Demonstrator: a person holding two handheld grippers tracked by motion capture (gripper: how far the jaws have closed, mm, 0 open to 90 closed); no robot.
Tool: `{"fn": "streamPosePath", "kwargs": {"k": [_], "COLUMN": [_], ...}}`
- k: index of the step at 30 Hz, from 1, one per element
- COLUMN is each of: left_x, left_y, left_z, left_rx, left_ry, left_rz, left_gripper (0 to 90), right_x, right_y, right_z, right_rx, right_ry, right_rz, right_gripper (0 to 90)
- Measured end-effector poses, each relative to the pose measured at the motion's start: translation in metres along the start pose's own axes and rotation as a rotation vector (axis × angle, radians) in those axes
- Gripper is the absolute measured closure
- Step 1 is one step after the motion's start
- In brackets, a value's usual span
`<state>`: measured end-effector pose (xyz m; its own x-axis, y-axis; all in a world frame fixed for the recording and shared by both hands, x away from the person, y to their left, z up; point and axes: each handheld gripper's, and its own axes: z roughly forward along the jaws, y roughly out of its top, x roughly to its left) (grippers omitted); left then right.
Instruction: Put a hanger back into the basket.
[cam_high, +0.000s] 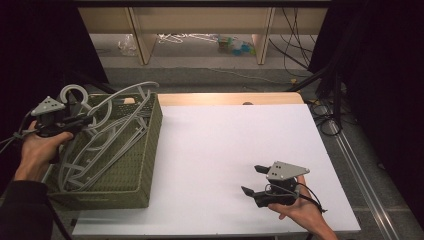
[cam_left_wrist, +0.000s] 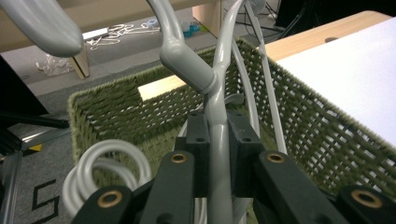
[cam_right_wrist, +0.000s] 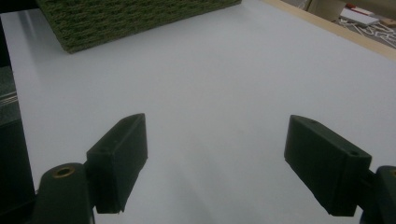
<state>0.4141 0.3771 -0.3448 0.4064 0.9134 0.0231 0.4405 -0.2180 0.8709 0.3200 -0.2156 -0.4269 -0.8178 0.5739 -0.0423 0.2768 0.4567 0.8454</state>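
Woven green basket (cam_high: 131, 165) sits at the table's (cam_high: 225, 150) left edge; left gripper (cam_left_wrist: 218, 140) clamps a grey hanger (cam_left_wrist: 187, 58) there. Right gripper (cam_high: 252, 181), jaws wide and empty, rests near the front-right corner.

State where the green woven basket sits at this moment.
In the high view the green woven basket sits on the table's left edge, full of grey hangers, beside the left tongs.
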Motion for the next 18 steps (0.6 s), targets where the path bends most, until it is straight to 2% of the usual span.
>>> {"fn": "streamPosePath", "kwargs": {"k": [9, 13, 14, 15, 16, 17, 18], "left_x": [0.006, 0.006, 0.006, 0.006, 0.005, 0.007, 0.006], "left_y": [-0.018, -0.023, -0.024, -0.025, -0.026, -0.026, -0.027], "left_z": [0.003, 0.008, 0.008, 0.009, 0.01, 0.008, 0.01], "left_rx": [0.053, 0.076, 0.083, 0.112, 0.121, 0.149, 0.118], "left_ry": [0.017, 0.01, 0.011, 0.027, 0.03, 0.03, 0.035], "left_rz": [0.002, 0.001, 0.004, 0.028, 0.031, 0.052, 0.01], "left_gripper": [80.4, 80.3, 80.2, 80.2, 80.3, 80.3, 80.2], "right_x": [0.0, 0.001, 0.0, 0.0, 0.0, 0.0, 0.0], "right_y": [0.0, 0.0, 0.0, 0.0, 0.0, 0.0, 0.0], "right_z": [0.001, 0.001, 0.001, 0.001, 0.001, 0.001, 0.001], "right_rx": [0.006, 0.007, 0.007, 0.005, 0.007, 0.006, 0.007], "right_ry": [0.004, 0.005, 0.005, 0.004, 0.006, 0.004, 0.003], "right_rz": [-0.002, -0.008, -0.008, -0.006, -0.003, -0.003, -0.004], "right_gripper": [22.4, 22.4, 22.3, 22.3, 22.3, 22.3, 22.3]}}
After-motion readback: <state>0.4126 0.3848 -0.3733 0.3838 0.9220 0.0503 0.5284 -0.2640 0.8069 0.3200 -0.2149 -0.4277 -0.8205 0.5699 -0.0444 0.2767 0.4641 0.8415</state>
